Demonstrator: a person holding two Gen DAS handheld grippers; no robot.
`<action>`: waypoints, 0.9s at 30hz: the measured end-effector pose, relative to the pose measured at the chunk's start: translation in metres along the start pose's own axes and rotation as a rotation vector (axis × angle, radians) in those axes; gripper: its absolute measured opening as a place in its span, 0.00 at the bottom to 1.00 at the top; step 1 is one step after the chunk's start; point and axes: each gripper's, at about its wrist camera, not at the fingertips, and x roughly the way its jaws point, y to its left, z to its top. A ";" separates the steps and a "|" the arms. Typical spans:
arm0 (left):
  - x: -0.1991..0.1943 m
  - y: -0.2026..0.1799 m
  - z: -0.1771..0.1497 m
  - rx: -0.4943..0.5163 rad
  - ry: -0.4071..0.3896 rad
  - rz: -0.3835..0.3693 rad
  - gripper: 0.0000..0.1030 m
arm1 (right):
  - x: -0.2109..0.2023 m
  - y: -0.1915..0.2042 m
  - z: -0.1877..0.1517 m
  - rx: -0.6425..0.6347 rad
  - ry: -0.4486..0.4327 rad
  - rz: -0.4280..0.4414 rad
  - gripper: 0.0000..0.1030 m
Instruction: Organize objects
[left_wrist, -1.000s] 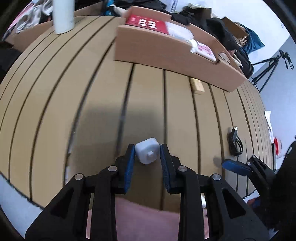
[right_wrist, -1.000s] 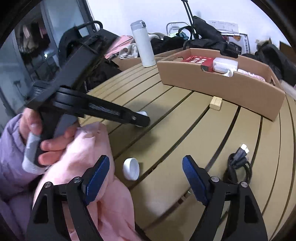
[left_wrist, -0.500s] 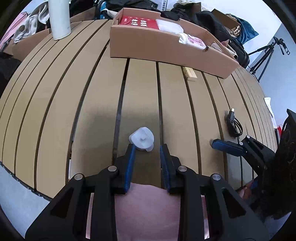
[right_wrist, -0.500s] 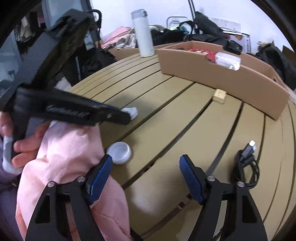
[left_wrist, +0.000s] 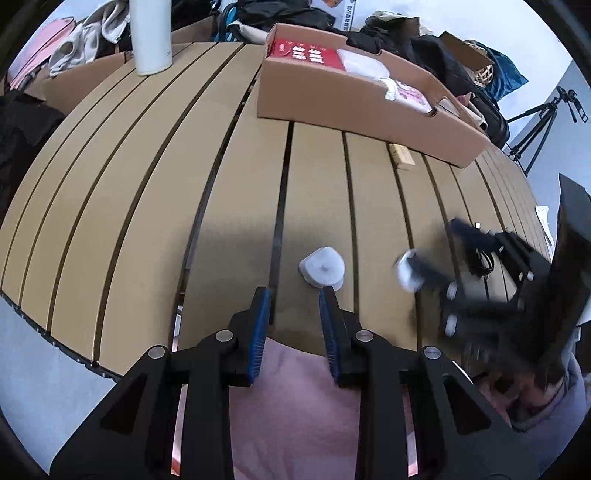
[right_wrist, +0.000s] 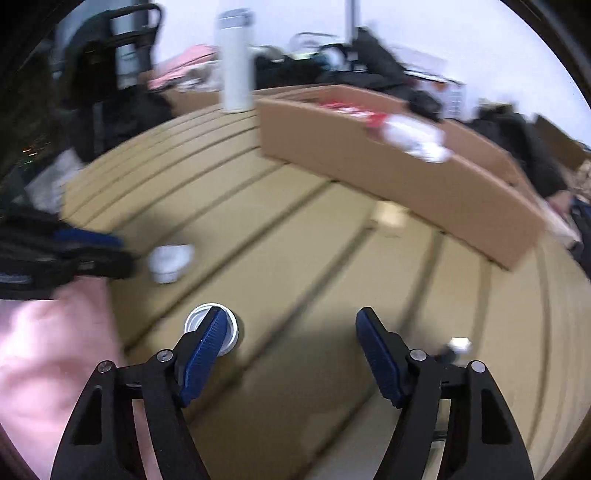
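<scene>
Released a second ago, the white charger plug now lies on the slatted table just ahead of the left gripper, off toward its right fingertip and no longer between the blue pads. Those left fingers are drawn in to a narrow gap, and nothing sits in it. Pink cloth fills the space beneath them at the table's near edge.

Over on the other side, the right gripper has swung down and left toward the small white round cap, which rests on the table. Its left finger now crosses in front of the cap, so part of the rim is hidden, and whether the pad touches it cannot be told. The jaws are closing from a wide spread, with only bare table between the pads. In the left wrist view this gripper is a dark blur at the right, over the same cap.

At the back, the long cardboard box stands across the slats with a red packet and white items inside. A small wooden block lies just in front of its wall. The black cable lies coiled at the right. A white bottle stands upright near the far edge, left of the box.
</scene>
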 end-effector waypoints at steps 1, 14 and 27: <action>0.000 -0.002 0.001 0.004 -0.004 -0.002 0.23 | 0.000 -0.012 0.000 0.033 0.004 -0.063 0.73; 0.026 -0.033 0.011 0.141 -0.013 0.002 0.32 | -0.021 -0.032 -0.002 0.151 -0.042 0.078 0.73; -0.024 -0.043 0.010 0.126 -0.113 0.024 0.22 | -0.035 -0.021 -0.005 0.108 -0.047 -0.010 0.31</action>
